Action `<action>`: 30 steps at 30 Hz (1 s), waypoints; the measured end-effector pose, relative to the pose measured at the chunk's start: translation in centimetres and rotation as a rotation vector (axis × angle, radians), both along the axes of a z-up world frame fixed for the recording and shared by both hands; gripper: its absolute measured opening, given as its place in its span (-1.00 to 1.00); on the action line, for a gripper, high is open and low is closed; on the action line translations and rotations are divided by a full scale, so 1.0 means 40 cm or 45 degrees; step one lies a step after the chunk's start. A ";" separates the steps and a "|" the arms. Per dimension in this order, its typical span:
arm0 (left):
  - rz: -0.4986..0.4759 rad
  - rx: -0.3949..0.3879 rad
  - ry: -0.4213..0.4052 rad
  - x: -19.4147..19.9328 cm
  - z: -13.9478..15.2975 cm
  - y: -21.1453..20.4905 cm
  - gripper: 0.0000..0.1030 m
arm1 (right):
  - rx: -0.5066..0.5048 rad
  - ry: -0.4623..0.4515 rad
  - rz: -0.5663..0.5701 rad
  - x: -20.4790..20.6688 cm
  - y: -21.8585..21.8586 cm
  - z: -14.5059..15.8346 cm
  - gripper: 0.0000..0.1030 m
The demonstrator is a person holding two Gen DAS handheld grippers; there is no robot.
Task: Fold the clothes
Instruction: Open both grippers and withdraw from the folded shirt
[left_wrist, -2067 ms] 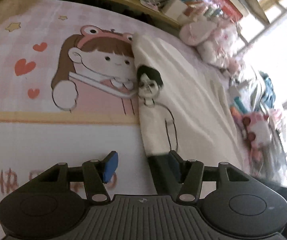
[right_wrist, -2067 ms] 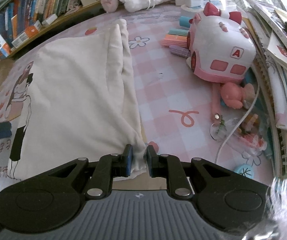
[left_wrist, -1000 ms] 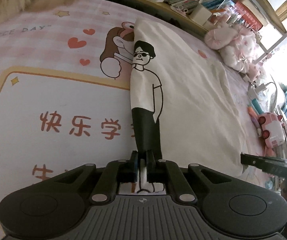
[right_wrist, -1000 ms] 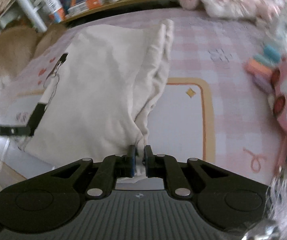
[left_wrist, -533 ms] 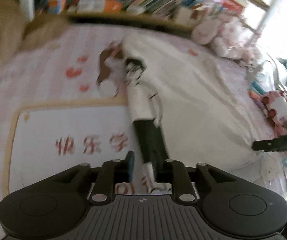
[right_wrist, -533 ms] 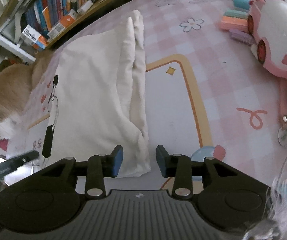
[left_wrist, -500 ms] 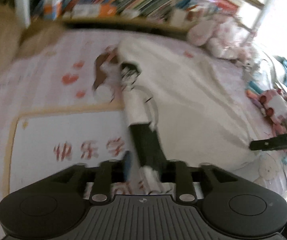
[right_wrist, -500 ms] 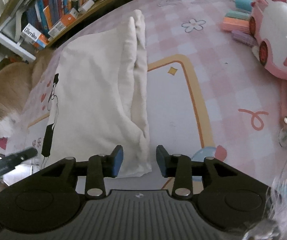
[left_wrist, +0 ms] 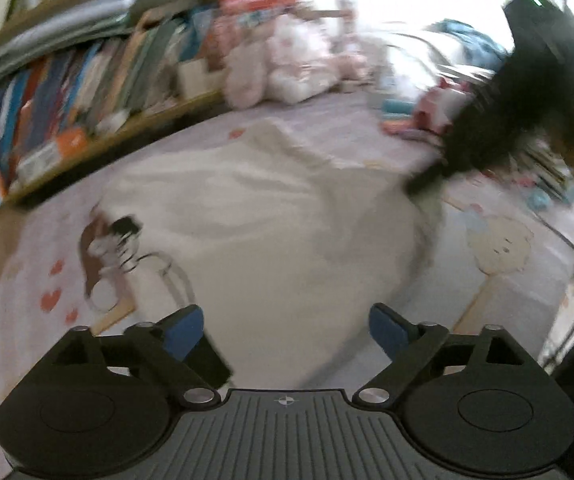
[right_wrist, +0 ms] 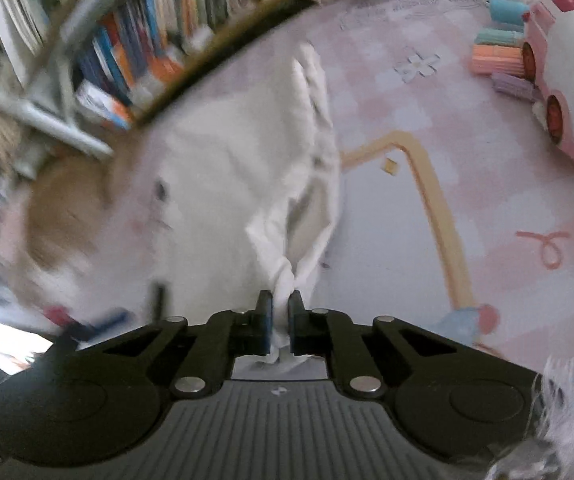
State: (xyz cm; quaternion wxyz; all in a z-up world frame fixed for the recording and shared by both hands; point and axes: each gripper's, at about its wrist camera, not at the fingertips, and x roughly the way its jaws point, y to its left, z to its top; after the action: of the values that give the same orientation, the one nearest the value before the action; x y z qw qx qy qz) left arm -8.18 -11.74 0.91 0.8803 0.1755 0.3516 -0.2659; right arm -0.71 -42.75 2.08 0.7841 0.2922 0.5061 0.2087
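Note:
A cream T-shirt (left_wrist: 271,220) with a printed cartoon figure lies folded lengthwise on the pink play mat (left_wrist: 15,312). My left gripper (left_wrist: 285,326) hovers over the shirt's near edge, its jaws still opening wide, with only cloth lying below them and nothing pinched. My right gripper (right_wrist: 281,312) is shut on the shirt's near right corner (right_wrist: 287,276), and the cloth is bunched and drawn up into the pads. In the left wrist view the right gripper (left_wrist: 427,178) shows as a dark blur at the shirt's right edge. Both views are smeared by motion.
A low bookshelf (right_wrist: 147,48) full of books runs along the far side. Plush toys (left_wrist: 283,72) sit beyond the shirt. A pink toy car (right_wrist: 567,92) and coloured blocks (right_wrist: 495,56) lie on the mat (right_wrist: 467,200) to the right. An orange furry shape (right_wrist: 63,208) is left of the shirt.
My left gripper let go of the shirt's printed corner, opened wide and swung right over the cloth. My right gripper opened briefly, then shut again on the right corner and lifted it slightly.

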 end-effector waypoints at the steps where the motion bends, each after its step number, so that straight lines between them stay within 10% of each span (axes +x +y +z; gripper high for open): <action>1: -0.025 0.011 -0.001 -0.005 -0.005 -0.012 0.84 | 0.031 -0.011 -0.008 0.003 0.001 0.013 -0.85; 16: -0.056 0.353 -0.219 -0.009 -0.091 -0.118 0.83 | 0.032 -0.068 -0.007 0.027 0.019 0.077 -0.85; 19: -0.053 0.364 -0.258 -0.009 -0.082 -0.116 0.83 | -0.129 -0.093 0.028 0.021 0.022 0.083 -0.70; 22: -0.057 0.370 -0.275 -0.007 -0.076 -0.113 0.84 | -0.393 -0.223 0.158 -0.005 0.048 0.101 -0.07; 30: -0.020 0.298 -0.239 0.022 -0.039 -0.097 0.84 | -0.955 -0.710 0.911 -0.122 0.191 0.049 0.46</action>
State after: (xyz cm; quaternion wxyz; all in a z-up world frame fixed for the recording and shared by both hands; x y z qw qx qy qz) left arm -7.31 -15.61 -0.64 0.8807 0.3037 0.2951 -0.2123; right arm -5.61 -35.13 4.02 0.8183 -0.2600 0.3871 0.3360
